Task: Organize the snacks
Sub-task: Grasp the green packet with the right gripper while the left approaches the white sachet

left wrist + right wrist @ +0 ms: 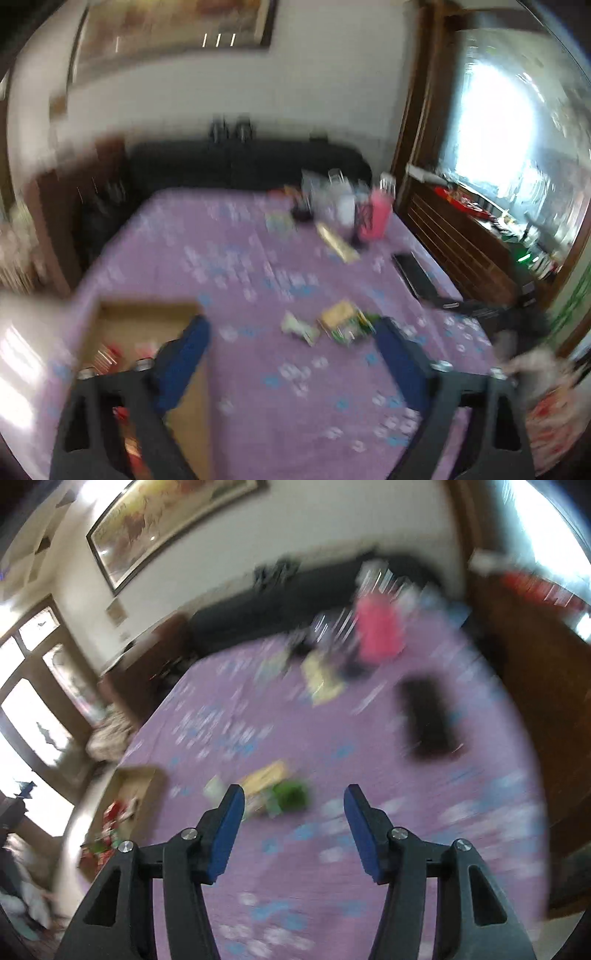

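Both views are blurred by motion. A small heap of snack packets (pixel 338 323), green, yellow and pale, lies on the purple patterned tablecloth (pixel 258 387). A cardboard box (pixel 122 325) with red packets inside sits at the table's left edge. My left gripper (pixel 291 328) is open, with its left finger over the box and nothing between the blue pads. In the right wrist view the same packets (pixel 280 790) lie just beyond my right gripper (pixel 293 797), which is open and empty. The box (pixel 125 794) shows at the left.
At the far side stand a pink bag (pixel 376 218), clear containers (pixel 332 199) and a yellow packet (pixel 338 243). A black flat device (pixel 413 275) lies near the right edge. A dark sofa (pixel 240 162) and a wooden cabinet (pixel 461 243) border the table.
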Tool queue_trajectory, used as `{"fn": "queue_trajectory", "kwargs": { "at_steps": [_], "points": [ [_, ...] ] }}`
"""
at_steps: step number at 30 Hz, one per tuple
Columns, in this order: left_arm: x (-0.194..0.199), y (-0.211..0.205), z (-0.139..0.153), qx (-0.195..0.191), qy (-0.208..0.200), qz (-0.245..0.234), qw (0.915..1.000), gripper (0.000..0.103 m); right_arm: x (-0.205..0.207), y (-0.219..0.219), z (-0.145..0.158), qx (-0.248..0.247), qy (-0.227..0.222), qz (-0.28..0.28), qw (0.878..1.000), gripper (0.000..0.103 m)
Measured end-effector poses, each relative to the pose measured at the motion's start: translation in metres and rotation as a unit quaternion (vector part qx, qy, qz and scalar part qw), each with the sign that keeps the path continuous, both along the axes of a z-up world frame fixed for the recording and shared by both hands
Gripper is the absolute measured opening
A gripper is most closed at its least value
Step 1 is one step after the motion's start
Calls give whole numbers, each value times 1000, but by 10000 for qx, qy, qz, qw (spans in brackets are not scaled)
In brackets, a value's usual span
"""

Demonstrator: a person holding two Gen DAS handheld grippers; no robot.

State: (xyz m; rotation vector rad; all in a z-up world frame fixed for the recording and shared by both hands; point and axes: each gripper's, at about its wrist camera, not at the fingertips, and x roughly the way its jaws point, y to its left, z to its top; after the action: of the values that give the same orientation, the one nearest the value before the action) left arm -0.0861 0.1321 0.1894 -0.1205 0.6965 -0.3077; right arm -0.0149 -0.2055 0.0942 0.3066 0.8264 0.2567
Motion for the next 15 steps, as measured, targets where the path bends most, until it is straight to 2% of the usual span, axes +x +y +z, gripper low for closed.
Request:
{"fn": "queue_trajectory", "kwargs": {
  "at_steps": [2,3,5,11,12,15],
  "points": [
    [13,-1,-23,-259,472,15,9986,77,21,17,-28,-24,47,59,10000,55],
    [20,-5,-32,-263,581,49,9980,77,30,23,-34,-47,62,60,10000,55],
    [32,-11,-45,-242,722,98,9970,77,47,29,-48,-144,101,8,9998,55],
    [98,-45,-89,-197,1189,122,9926,77,76,33,-74,-383,225,156,9989,54],
    [108,-52,-100,-189,1298,111,9913,77,77,34,-78,-387,282,194,9987,43],
    [133,-72,-133,-68,1573,50,9875,77,78,35,-80,-451,325,204,9982,36]
  ]
}}
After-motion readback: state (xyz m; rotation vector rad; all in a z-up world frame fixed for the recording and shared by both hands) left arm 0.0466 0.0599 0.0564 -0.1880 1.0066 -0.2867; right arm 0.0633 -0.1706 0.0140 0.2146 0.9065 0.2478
